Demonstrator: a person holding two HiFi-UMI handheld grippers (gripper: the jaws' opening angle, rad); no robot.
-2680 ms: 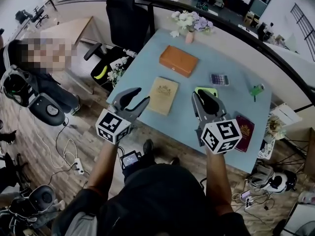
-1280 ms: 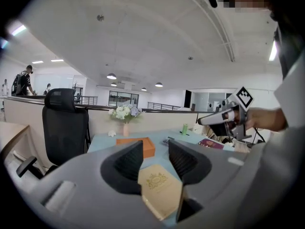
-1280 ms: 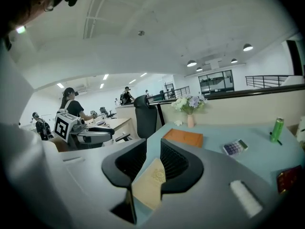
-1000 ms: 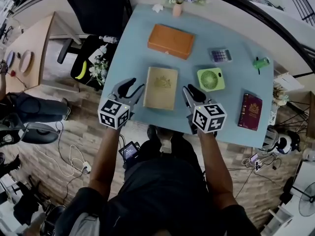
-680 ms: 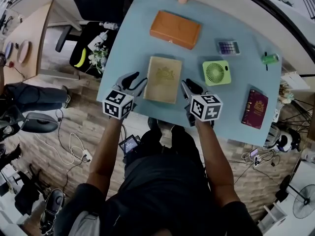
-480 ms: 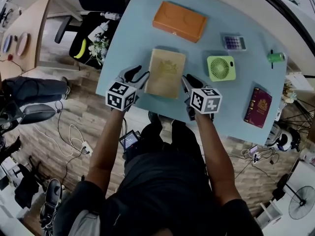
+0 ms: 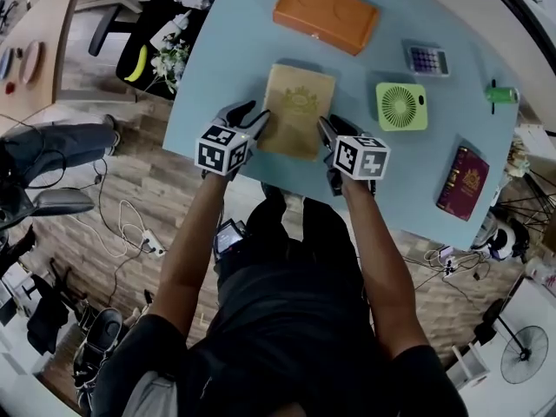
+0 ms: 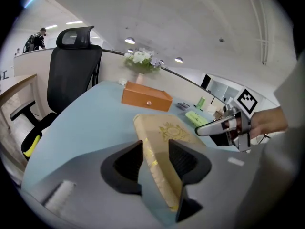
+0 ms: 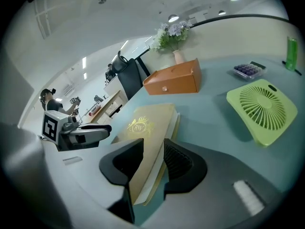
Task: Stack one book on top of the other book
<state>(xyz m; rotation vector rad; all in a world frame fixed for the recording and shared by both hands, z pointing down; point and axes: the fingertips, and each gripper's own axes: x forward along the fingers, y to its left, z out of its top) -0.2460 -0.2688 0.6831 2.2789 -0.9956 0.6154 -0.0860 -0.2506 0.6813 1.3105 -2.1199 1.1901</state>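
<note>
A tan book with a gold crest (image 7: 297, 111) lies flat in the middle of the blue table (image 7: 226, 50). A maroon book (image 7: 463, 182) lies apart from it at the table's right, near the front edge. My left gripper (image 7: 248, 111) is at the tan book's near left corner, jaws open, and the spine edge (image 8: 151, 151) runs between them. My right gripper (image 7: 333, 126) is at the near right corner, jaws open, with the page edge (image 9: 155, 151) between them. Neither book is lifted.
An orange box (image 7: 326, 13) sits behind the tan book. To its right lie a green fan (image 7: 401, 106), a small calculator (image 7: 426, 59) and a green tube (image 7: 501, 95). A black chair (image 8: 71, 66) stands past the table's left edge.
Both grippers have moved forward from the table's front edge to the tan book's near corners. The book's edges now lie between their jaws. The books have not moved.
</note>
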